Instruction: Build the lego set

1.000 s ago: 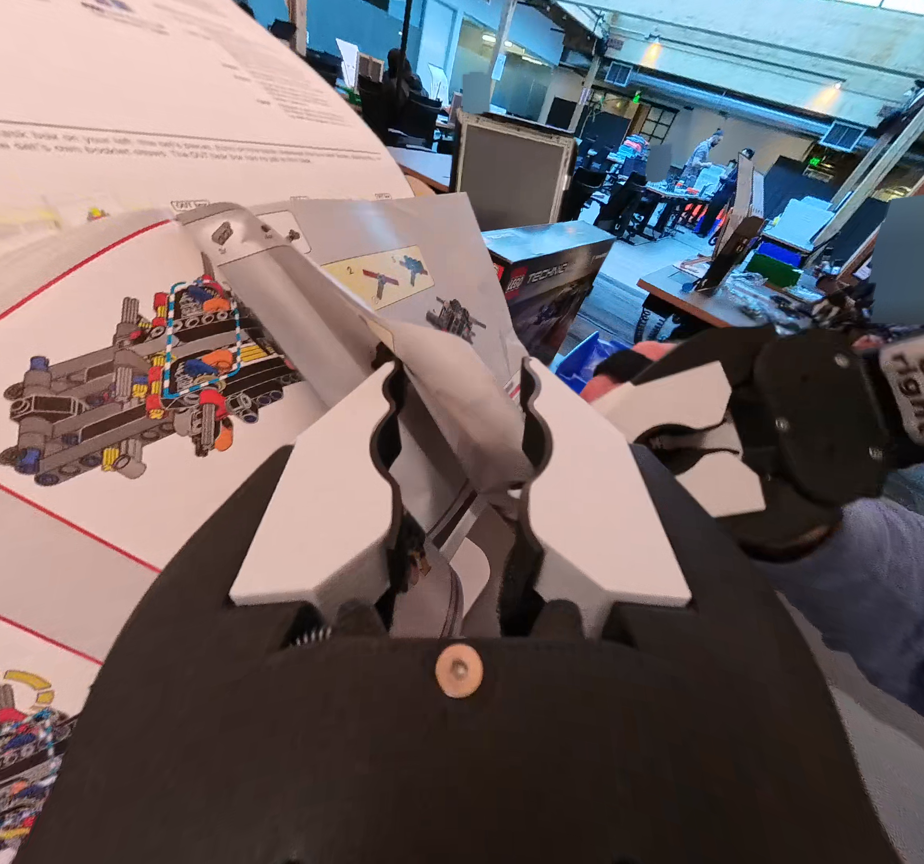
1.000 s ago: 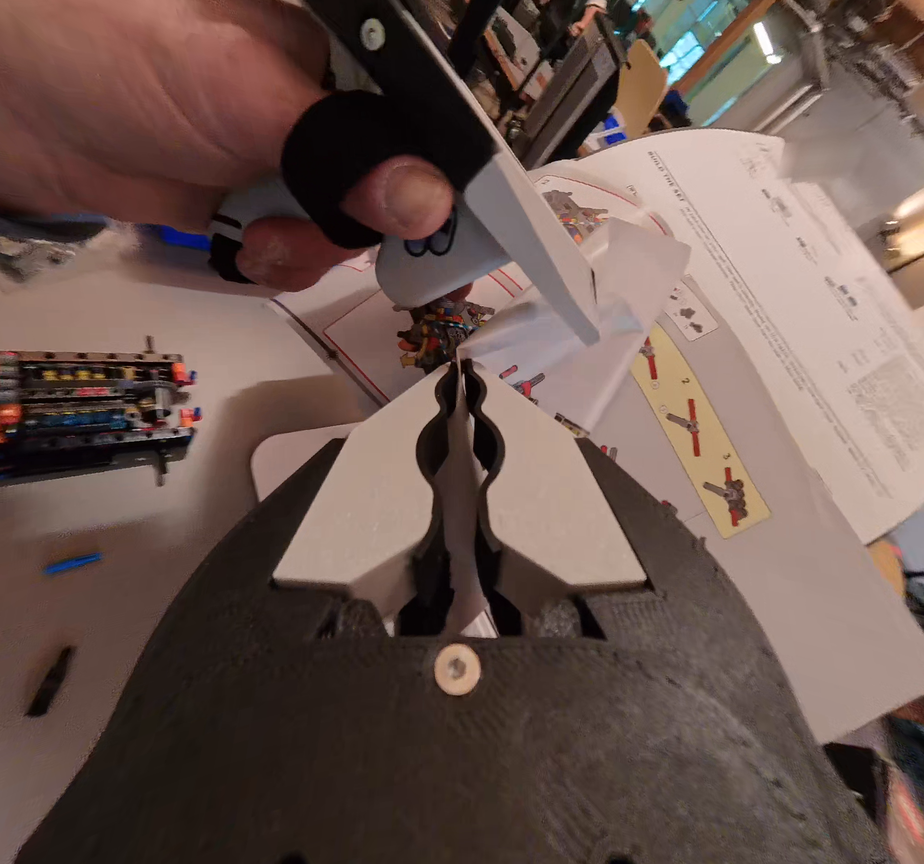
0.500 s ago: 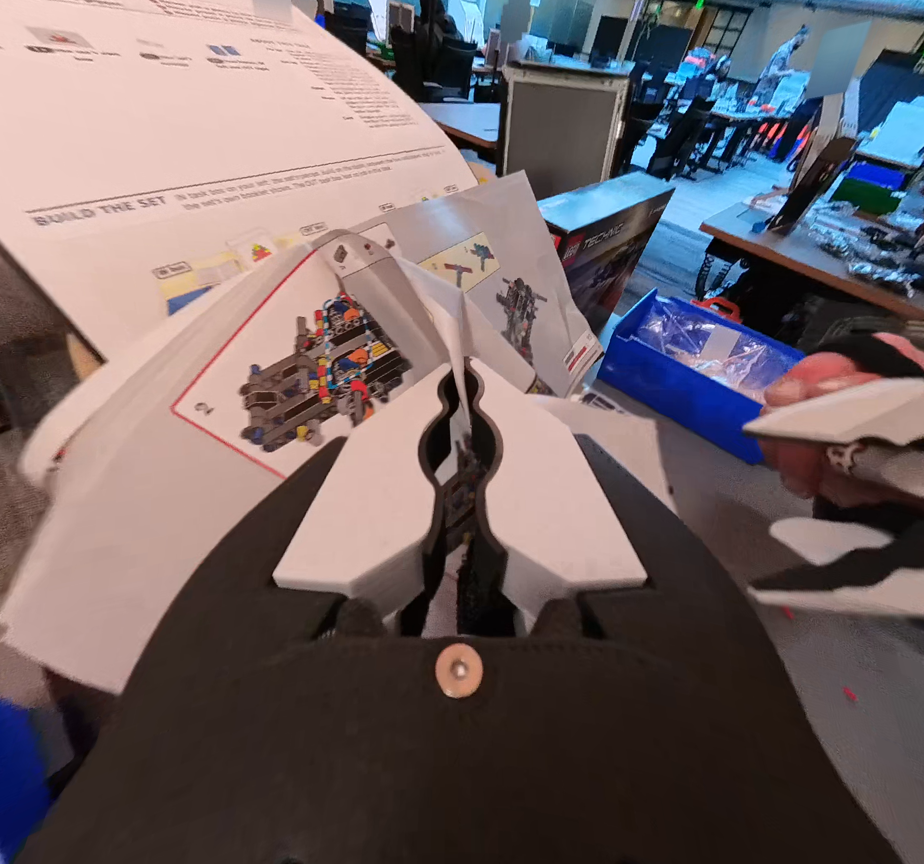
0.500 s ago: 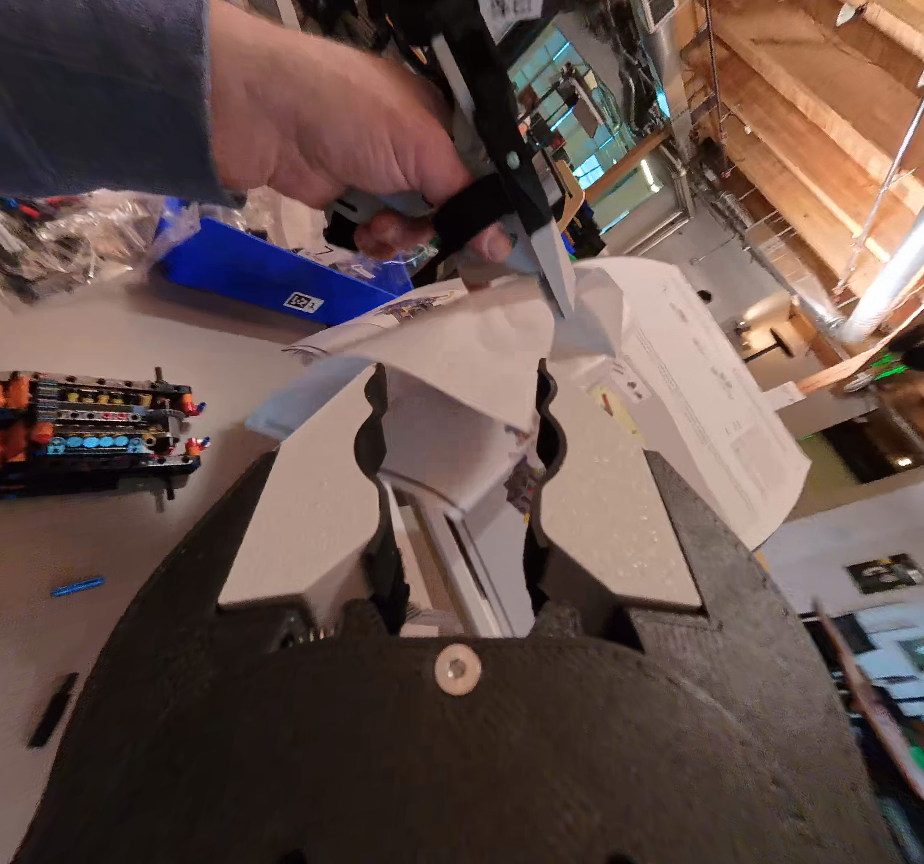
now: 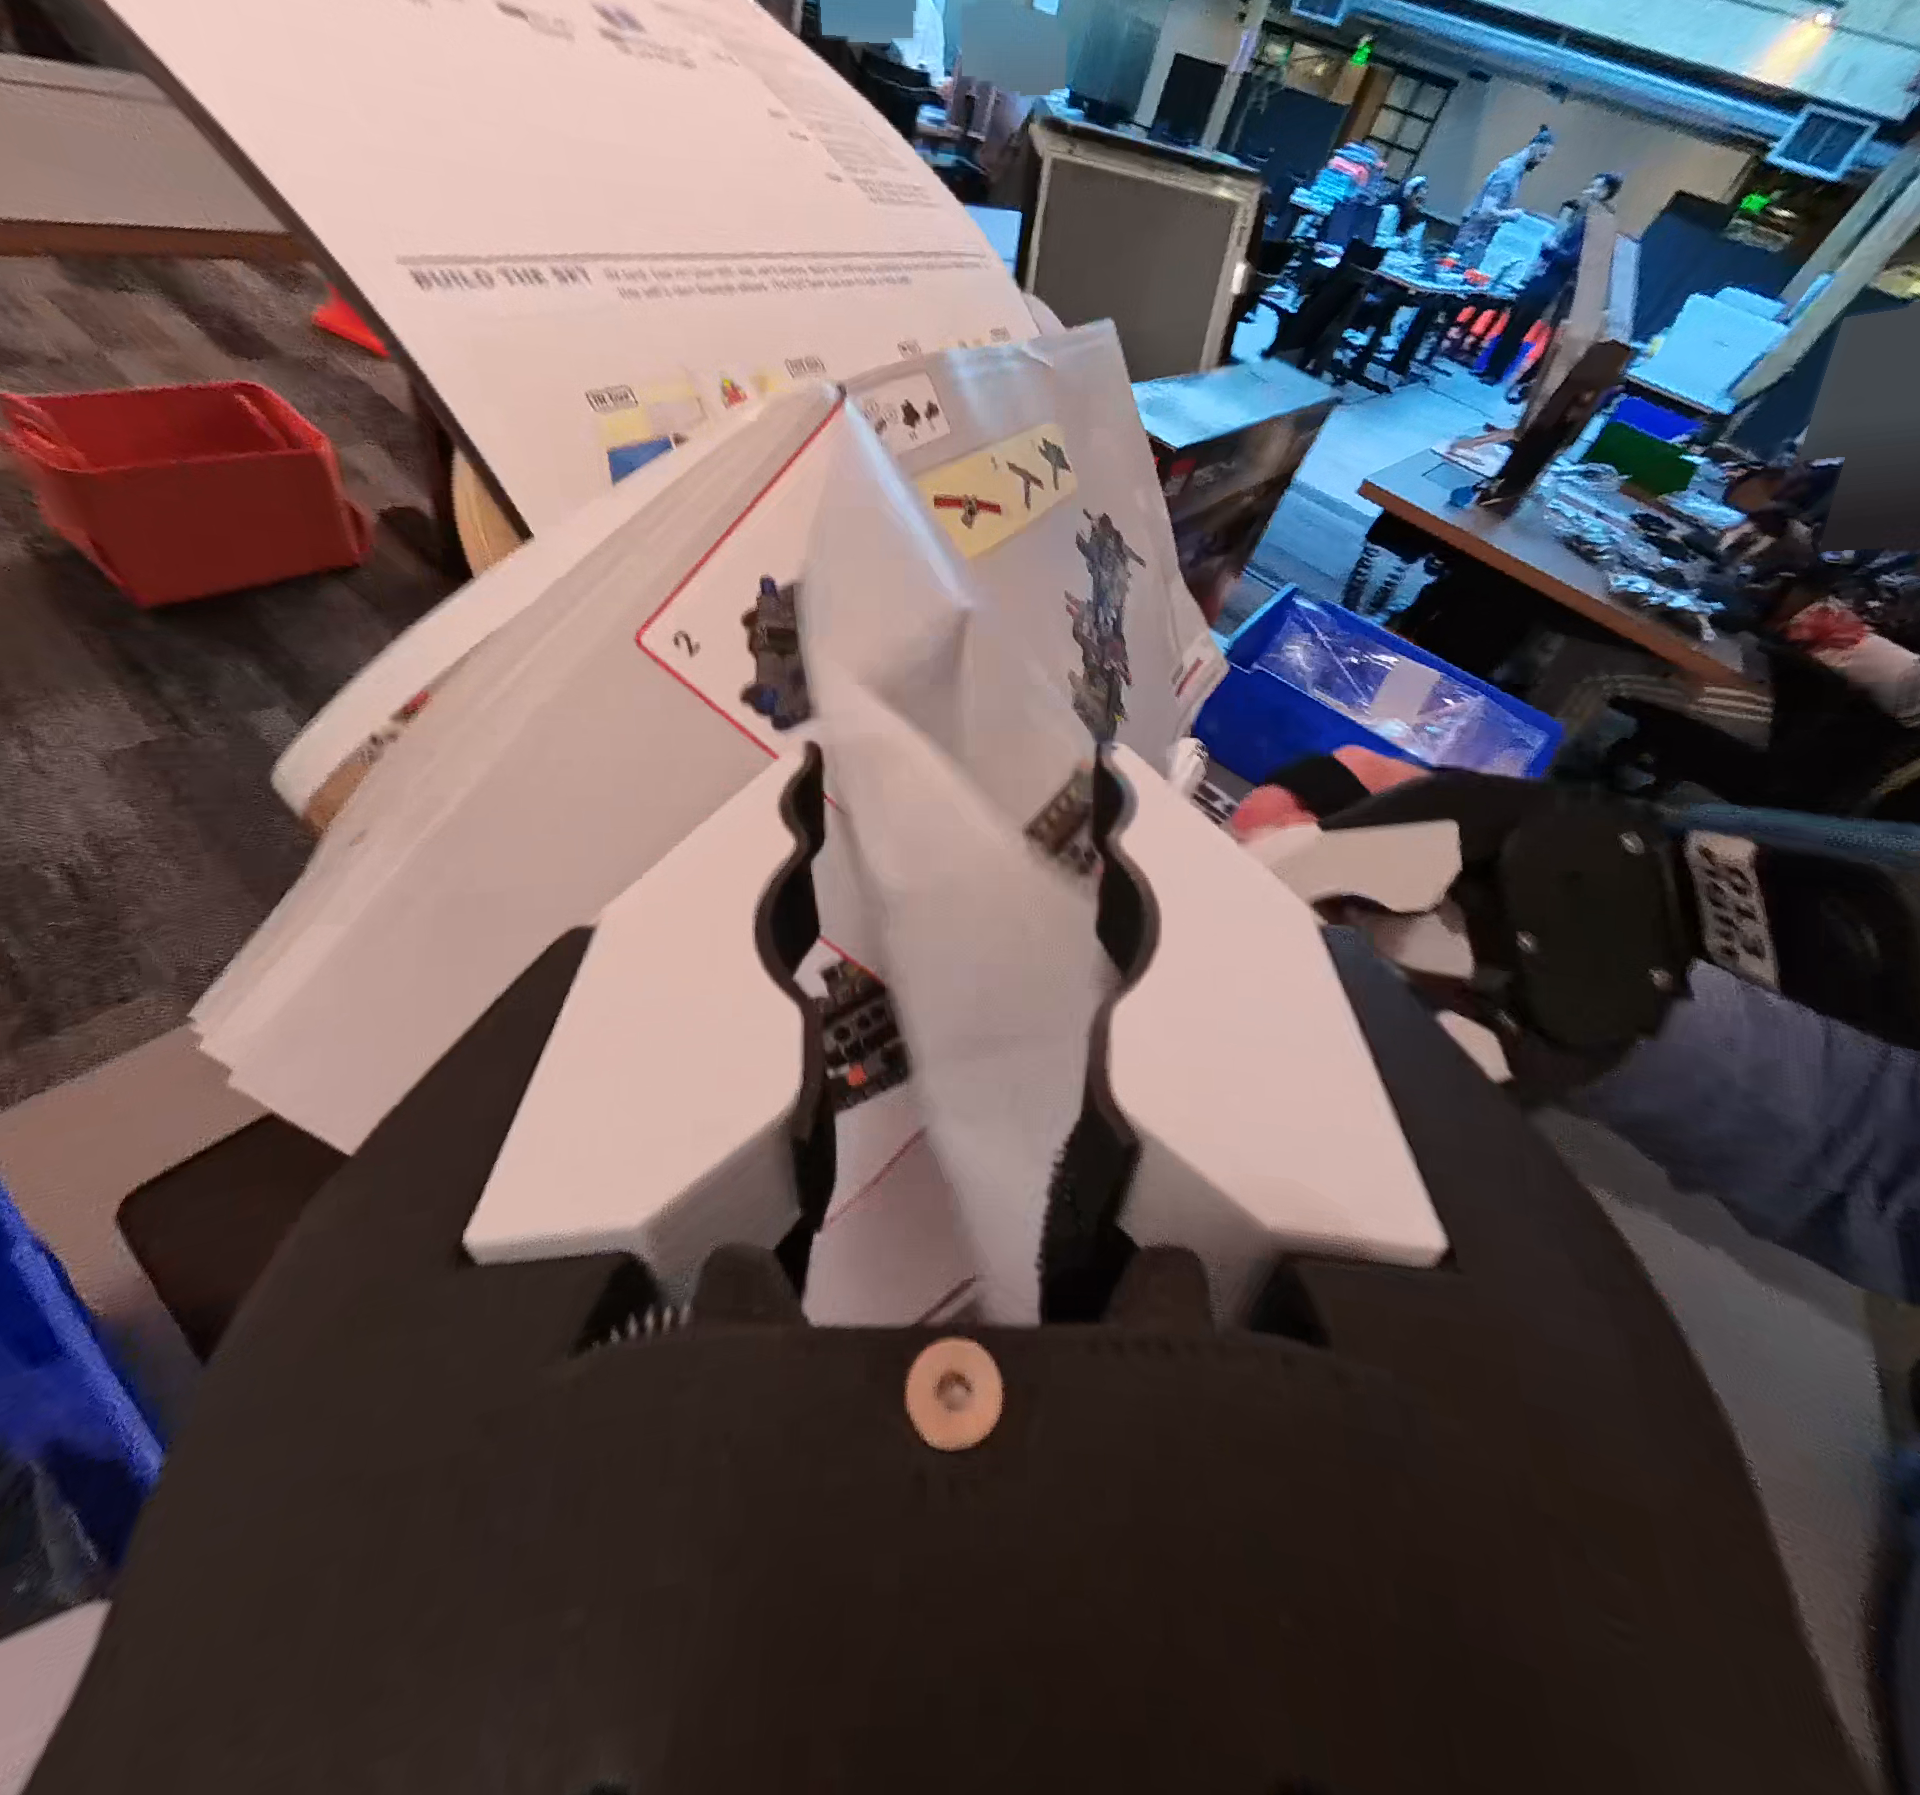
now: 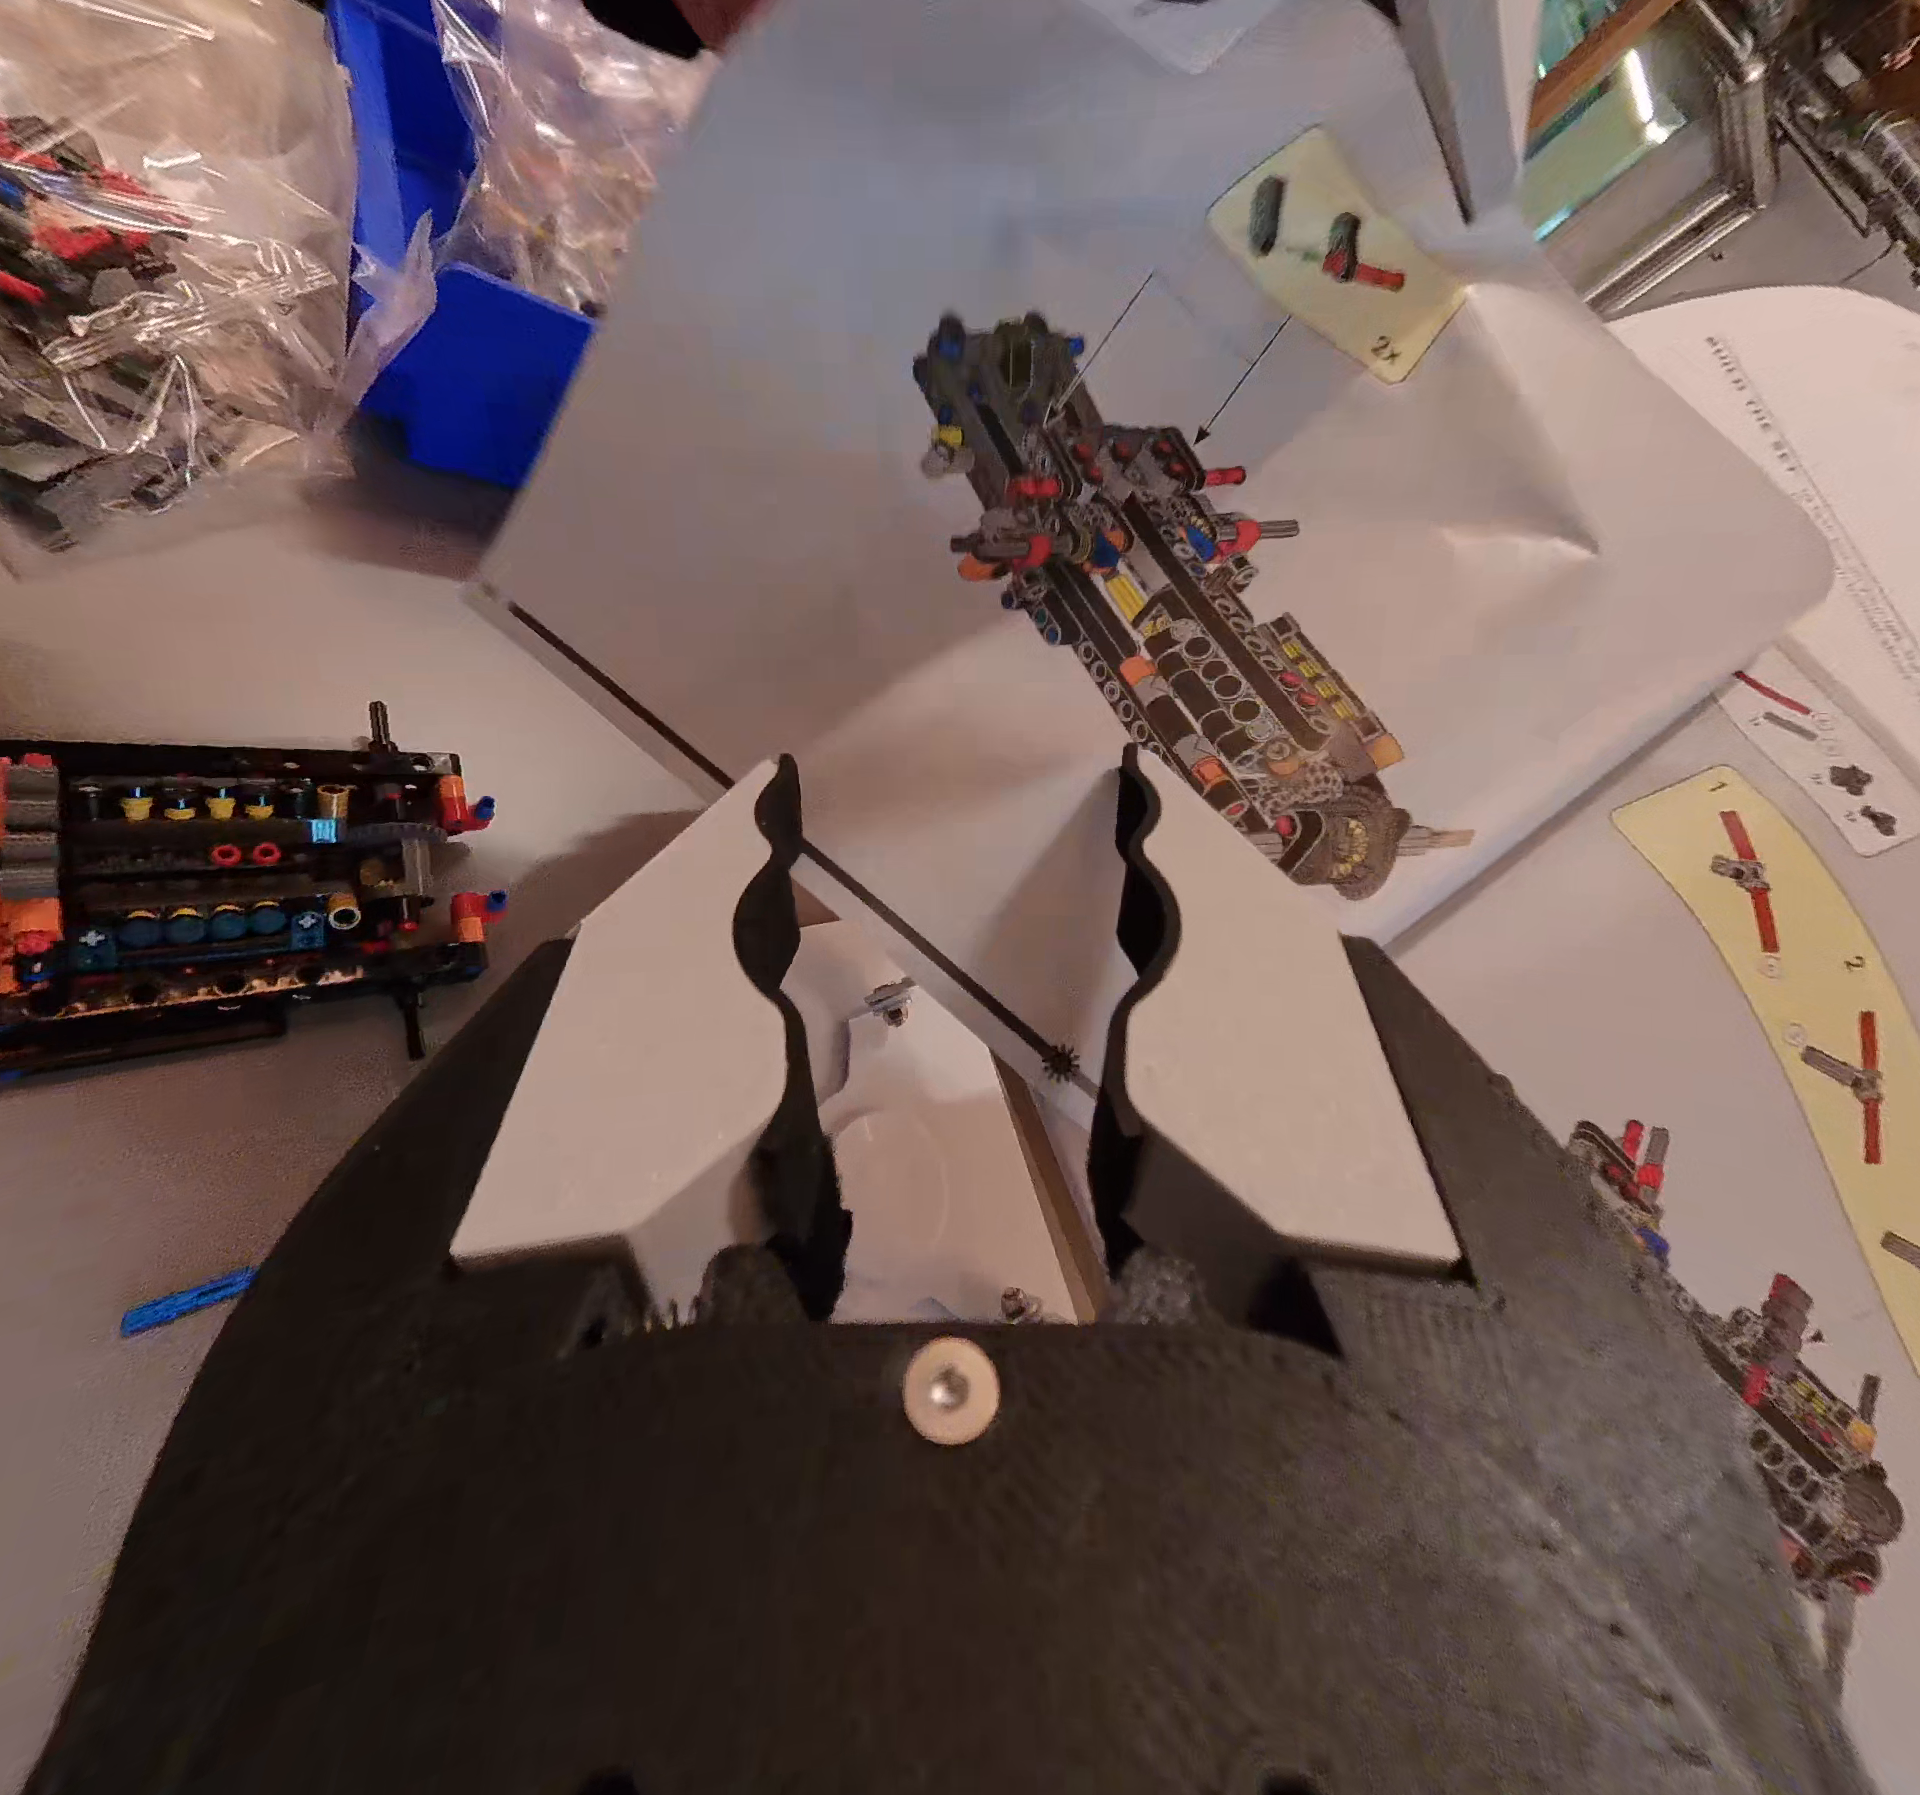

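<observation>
The instruction booklet (image 5: 499, 872) lies open in front of me. My left gripper (image 5: 956, 779) is open, and a lifted, crumpled page (image 5: 966, 935) stands loosely between its fingers. My right gripper (image 5: 1382, 862) is at the right, close beside the left one. In the right wrist view the right gripper (image 6: 954, 769) is open and empty above the booklet, and a page with a model drawing (image 6: 831, 415) swings across in front of it. The partly built black Lego model (image 6: 239, 883) lies on the table to the left.
A large curved white sheet (image 5: 571, 135) rises behind the booklet. A blue bin (image 6: 447, 187) and clear bags of parts (image 6: 156, 187) are at the back left. A blue pin (image 6: 187, 1293) lies near the model. A red bin (image 5: 187, 488) sits on the floor. The partly built black Lego model (image 6: 239, 883) is about 20 cm from my right fingertips.
My left gripper was shut on the page half a second ago and has now opened. My right gripper has swung down over the booklet. The page has flipped further over.
</observation>
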Available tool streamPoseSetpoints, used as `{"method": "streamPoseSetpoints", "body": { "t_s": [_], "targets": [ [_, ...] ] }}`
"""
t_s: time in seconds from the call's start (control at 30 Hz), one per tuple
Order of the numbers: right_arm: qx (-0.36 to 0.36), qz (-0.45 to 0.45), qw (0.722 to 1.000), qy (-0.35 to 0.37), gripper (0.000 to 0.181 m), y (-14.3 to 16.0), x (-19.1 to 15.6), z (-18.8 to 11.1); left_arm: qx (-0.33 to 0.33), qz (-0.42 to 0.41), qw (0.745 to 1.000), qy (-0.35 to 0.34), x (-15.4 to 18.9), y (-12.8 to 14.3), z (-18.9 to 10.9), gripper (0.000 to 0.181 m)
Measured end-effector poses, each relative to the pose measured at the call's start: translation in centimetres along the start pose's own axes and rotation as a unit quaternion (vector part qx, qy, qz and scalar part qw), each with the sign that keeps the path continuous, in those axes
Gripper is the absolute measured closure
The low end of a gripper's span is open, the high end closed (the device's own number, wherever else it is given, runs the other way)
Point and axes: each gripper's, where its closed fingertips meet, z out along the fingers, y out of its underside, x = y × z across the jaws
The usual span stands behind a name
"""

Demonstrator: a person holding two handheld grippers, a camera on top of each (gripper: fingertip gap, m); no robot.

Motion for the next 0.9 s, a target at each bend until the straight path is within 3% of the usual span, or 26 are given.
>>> {"method": "streamPoseSetpoints", "body": {
  "t_s": [0.13, 0.4, 0.5, 0.63, 0.9],
  "targets": [
    [-0.003, 0.006, 1.000, -0.006, 0.122, 0.3, -0.1, 0.4, -0.008, -0.014, 0.999, 0.045, 1.0, 1.7, -1.4, 0.111],
    [-0.002, 0.013, 1.000, -0.007, 0.122, 0.4, -0.1, 1.0, -0.055, -0.007, 0.998, 0.041, 1.1, 5.9, -2.9, 0.109],
    [-0.002, 0.016, 1.000, -0.007, 0.122, 0.4, -0.1, 1.1, -0.072, 0.024, 0.997, 0.000, 0.5, 7.1, -3.0, 0.127],
    [-0.003, 0.014, 1.000, -0.005, 0.123, 0.3, -0.1, 1.1, -0.064, 0.043, 0.995, -0.057, -1.0, 7.1, -3.4, 0.175],
    [0.038, 0.021, 0.999, 0.004, 0.121, -1.1, 1.4, -1.7, -0.046, 0.038, 0.996, -0.061, -1.7, 5.9, -4.8, 0.181]
  ]
}}
